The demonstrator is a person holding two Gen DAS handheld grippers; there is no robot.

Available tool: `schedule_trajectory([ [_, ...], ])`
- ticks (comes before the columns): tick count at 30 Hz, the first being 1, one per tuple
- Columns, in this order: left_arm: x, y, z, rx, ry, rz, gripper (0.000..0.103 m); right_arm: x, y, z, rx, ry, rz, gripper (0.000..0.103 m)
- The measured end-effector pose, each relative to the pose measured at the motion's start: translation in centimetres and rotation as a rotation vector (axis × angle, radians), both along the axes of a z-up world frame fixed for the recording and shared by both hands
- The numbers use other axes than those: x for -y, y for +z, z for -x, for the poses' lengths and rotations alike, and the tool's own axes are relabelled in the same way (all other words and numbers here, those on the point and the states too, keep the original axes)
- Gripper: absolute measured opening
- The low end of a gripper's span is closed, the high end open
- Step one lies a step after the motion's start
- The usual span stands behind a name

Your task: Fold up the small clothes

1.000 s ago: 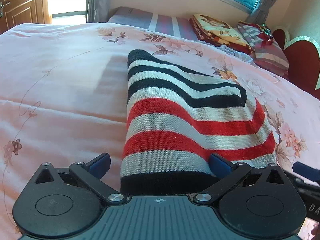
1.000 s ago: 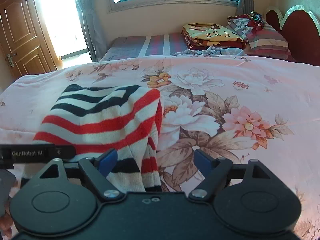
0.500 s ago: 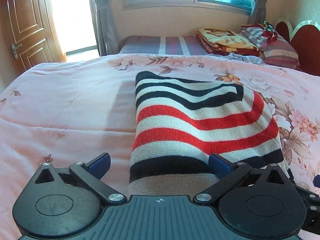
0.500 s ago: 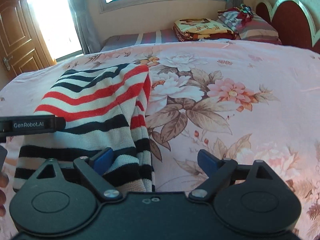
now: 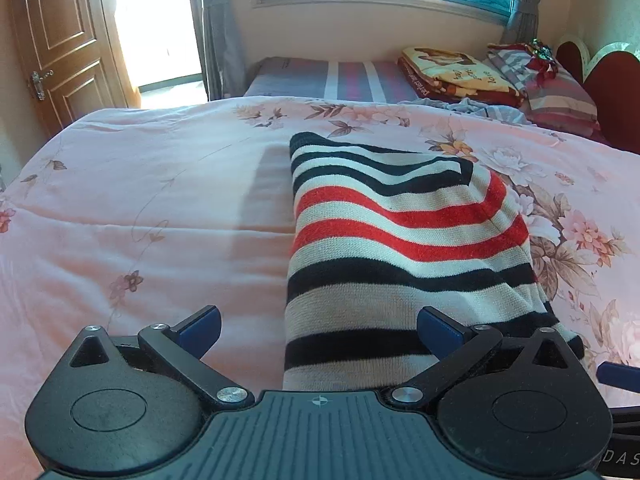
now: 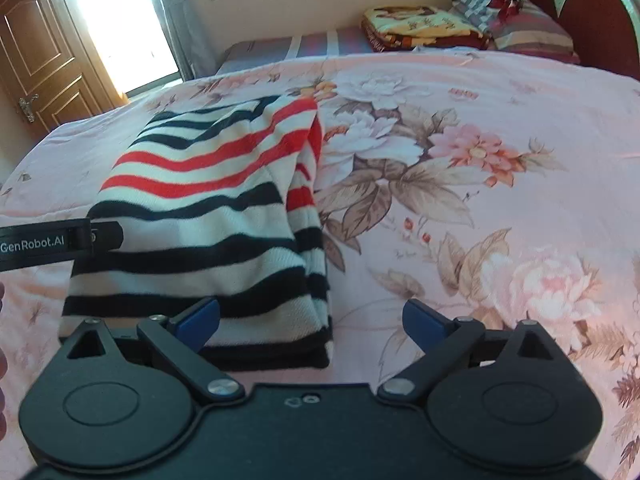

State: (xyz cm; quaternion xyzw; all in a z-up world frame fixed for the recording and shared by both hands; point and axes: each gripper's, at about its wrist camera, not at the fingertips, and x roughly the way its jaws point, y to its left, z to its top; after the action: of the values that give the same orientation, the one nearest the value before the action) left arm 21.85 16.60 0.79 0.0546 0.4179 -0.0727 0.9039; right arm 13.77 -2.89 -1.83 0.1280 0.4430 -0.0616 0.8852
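Striped sweater (image 5: 400, 248) coarse ribbed knit; floral bedspread (image 5: 140, 200) smooth soft cloth; door (image 5: 60, 40) glossy varnished wood

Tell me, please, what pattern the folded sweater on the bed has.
The sweater has horizontal stripes: black, white and red. The left wrist view shows it best.

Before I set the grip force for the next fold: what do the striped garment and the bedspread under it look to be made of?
The striped garment looks like a soft knit, cotton or wool blend; fine knit rows show, the surface is matte and slightly fuzzy, and the folded edge is thick. The bedspread looks like a smooth woven sheet with a printed floral pattern and a faint sheen; its soft creases suggest padding beneath, though that is unsure.
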Motion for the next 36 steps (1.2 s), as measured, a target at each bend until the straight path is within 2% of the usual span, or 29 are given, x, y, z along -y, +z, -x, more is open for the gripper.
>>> schedule_trajectory([
  [3, -0.6, 1.2, 1.8, -0.007, 0.008, 0.018, 0.103, -0.1, 0.4, 1.1, -0.027, 0.018, -0.079, 0.1],
  [7, -0.7, 3.5, 5.3, 0.031, 0.029, -0.015, 0.103, -0.4, 2.0, 3.2, -0.042, 0.044, -0.107, 0.101],
  [13, -1.1, 7.6, 12.9, 0.067, 0.048, 0.012, 0.103, -1.6, 5.8, 9.3, 0.015, 0.206, -0.053, 0.102],
  [18, -1.7, 10.2, 20.2, 0.103, 0.051, 0.011, 0.103, -1.8, 9.6, 16.7, 0.117, 0.253, 0.015, 0.102],
  [23, -3.1, 12.3, 26.8, 0.11, 0.093, 0.047, 0.103, -1.8, 14.3, 23.1, 0.249, 0.197, 0.148, 0.102],
  [26, -3.7, 13.5, 30.1, 0.143, 0.119, 0.043, 0.103, -2.0, 16.8, 26.2, 0.329, 0.157, 0.203, 0.102],
  [30, -3.5, 15.3, 33.7, 0.199, 0.109, 0.019, 0.103, -2.3, 18.6, 28.8, 0.378, 0.13, 0.208, 0.102],
  [36, -3.6, 16.3, 36.5, 0.201, 0.103, 0.04, 0.103, -2.5, 19.7, 31.1, 0.418, 0.098, 0.196, 0.102],
])
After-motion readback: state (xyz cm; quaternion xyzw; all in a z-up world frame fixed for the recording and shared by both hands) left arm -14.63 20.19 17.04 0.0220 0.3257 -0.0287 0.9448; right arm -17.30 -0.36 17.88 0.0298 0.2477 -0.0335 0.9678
